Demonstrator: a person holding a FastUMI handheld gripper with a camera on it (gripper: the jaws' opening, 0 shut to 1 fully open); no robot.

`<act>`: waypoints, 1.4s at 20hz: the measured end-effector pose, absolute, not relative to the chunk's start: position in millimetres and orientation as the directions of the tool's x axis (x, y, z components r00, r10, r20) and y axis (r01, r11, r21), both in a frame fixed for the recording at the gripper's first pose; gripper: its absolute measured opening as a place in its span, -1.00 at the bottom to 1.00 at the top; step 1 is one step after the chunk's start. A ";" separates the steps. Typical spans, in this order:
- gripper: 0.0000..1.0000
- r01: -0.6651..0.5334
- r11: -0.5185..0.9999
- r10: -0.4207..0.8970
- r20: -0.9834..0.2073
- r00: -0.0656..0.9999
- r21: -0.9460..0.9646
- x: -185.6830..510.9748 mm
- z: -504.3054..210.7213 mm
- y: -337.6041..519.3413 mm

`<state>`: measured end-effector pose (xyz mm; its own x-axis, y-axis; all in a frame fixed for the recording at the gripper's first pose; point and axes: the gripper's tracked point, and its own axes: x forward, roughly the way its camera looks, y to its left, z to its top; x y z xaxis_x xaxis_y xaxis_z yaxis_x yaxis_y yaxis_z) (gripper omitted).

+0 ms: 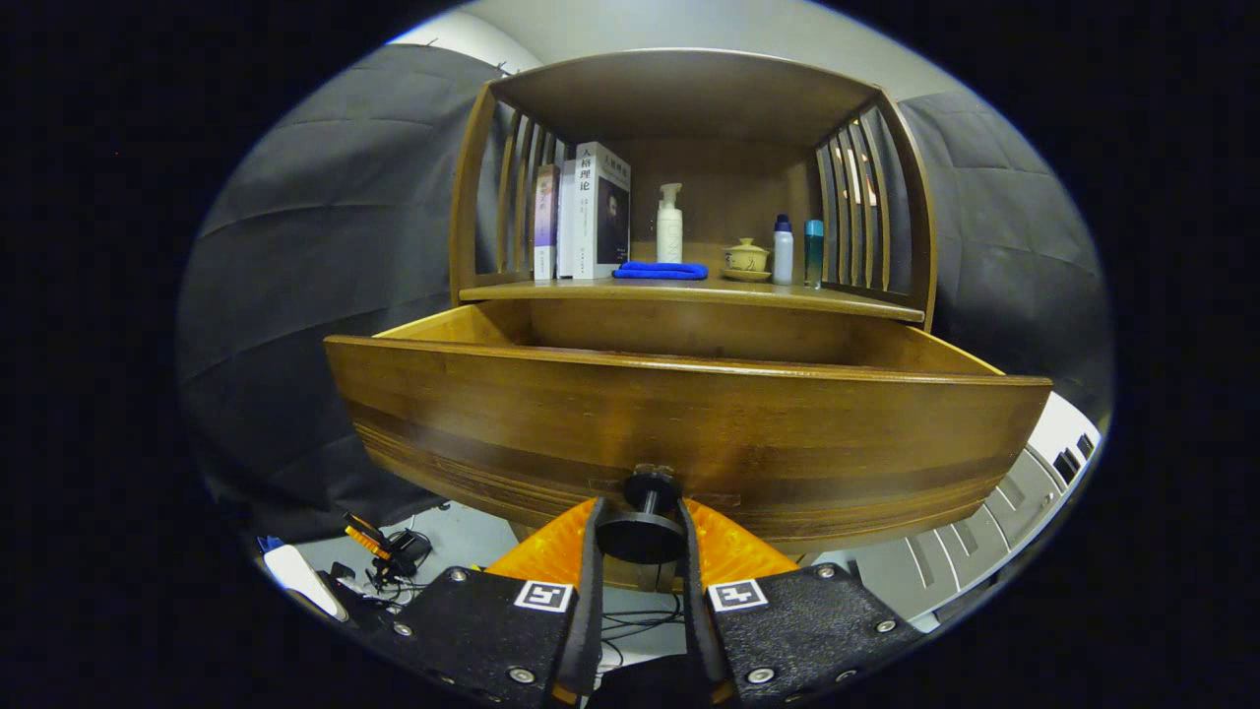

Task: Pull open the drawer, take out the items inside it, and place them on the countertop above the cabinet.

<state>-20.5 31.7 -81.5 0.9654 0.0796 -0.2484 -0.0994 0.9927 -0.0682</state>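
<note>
Drawer (689,433) is seen pulled out beneath the countertop (689,292), where books (589,212), a blue cloth (660,270) and bottles (795,251) are kept. Its round knob (642,532) is clamped between the gripper (640,537) fingers.

Drawer (689,433) pulled out, open-topped below countertop (689,291); gripper (640,537) fingers clamp its knob (642,532); blue cloth (660,270), books (586,212), bottles (783,251) crowd countertop.
</note>
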 end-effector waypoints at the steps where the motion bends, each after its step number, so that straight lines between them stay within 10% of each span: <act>1: -0.28 -0.105 0.992 0.084 -0.247 0.965 -0.075 -25.1 -82.4 32.5; 6: -0.26 -0.119 0.989 0.096 -0.238 0.966 -0.086 -34.3 -83.6 35.6; 14: 0.69 -0.141 0.971 0.141 -0.010 0.990 -0.194 -48.7 -14.3 44.6; 28: 0.89 -0.178 0.981 0.163 -0.174 0.971 -0.075 23.7 22.8 28.8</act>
